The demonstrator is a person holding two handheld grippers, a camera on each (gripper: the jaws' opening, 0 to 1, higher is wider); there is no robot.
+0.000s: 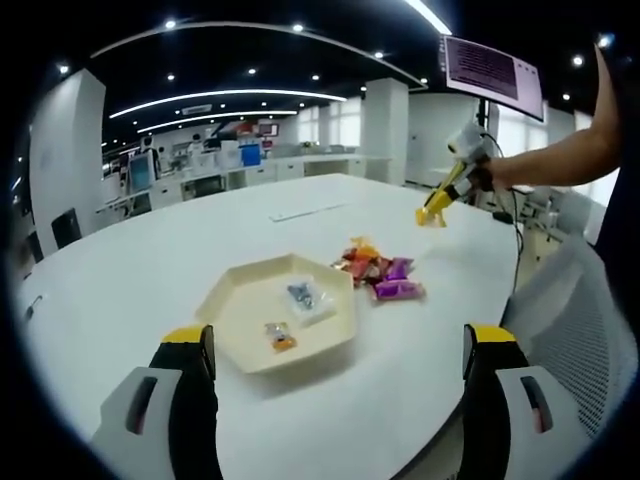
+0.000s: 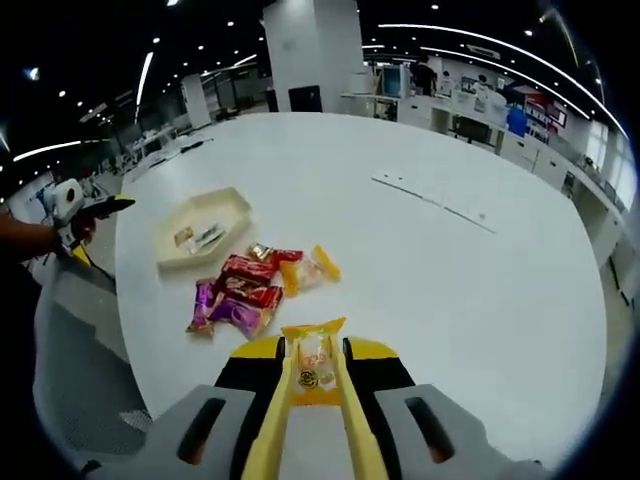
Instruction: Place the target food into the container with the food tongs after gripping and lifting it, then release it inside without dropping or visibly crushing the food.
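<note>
- Right hand-held gripper (image 2: 312, 375) held yellow tongs (image 2: 312, 400) clamping a wrapped snack (image 2: 315, 355) over the table (image 2: 450, 260).
- Left hand-held gripper (image 1: 340, 350) wide, empty.
- Judged: carry step; next, reach tray (image 2: 205, 232), release gently.

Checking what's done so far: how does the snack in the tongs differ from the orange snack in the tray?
The tonged snack is pinched in yellow tongs above the table; the orange snack lies loose in the cream tray. The tonged snack's wrapper is clear with yellow edges; the other is solid orange. Both are small wrapped packets.
</note>
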